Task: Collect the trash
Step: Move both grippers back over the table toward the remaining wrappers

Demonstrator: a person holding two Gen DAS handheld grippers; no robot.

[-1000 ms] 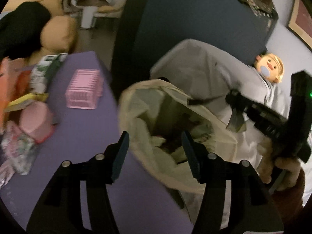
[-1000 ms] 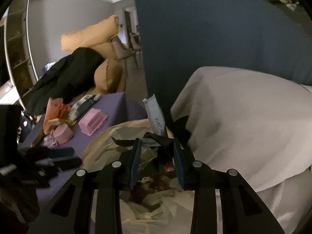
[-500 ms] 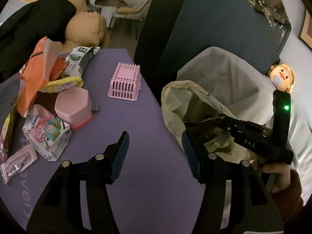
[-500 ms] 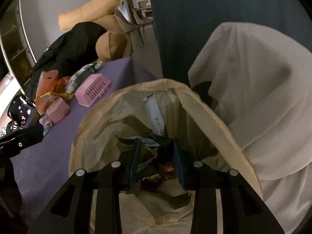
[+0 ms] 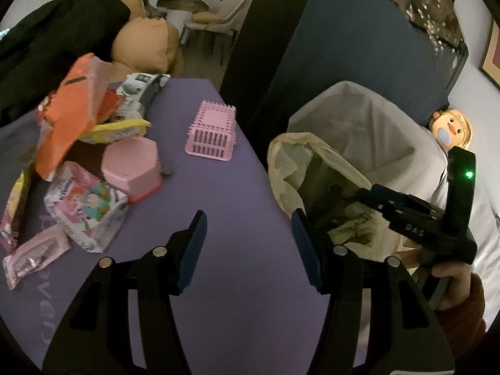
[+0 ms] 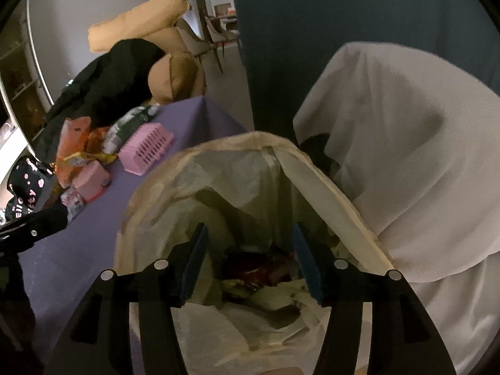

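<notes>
A cream trash bag [image 6: 218,162] stands open beside the purple table [image 5: 237,281]; it also shows in the left wrist view [image 5: 290,143]. My right gripper [image 6: 248,253] is open and empty over the bag's mouth, above crumpled wrappers [image 6: 259,273] inside. My left gripper [image 5: 248,237] is open and empty above the table's right edge. Trash lies at the table's left: an orange packet [image 5: 65,115], a yellow wrapper [image 5: 118,129], a colourful cartoon pack [image 5: 84,206] and a small pink sachet [image 5: 34,256].
A pink hexagonal box [image 5: 131,165] and a pink slatted basket [image 5: 212,134] stand on the table. A white-draped chair [image 6: 406,143] is right of the bag. Tan cushions [image 5: 143,43], a black garment [image 5: 56,34] and a dark blue panel [image 5: 343,40] lie behind.
My right gripper has opened and let the dark wrapper with the grey strip drop into the bag. My left gripper has swung left from over the bag to over the table.
</notes>
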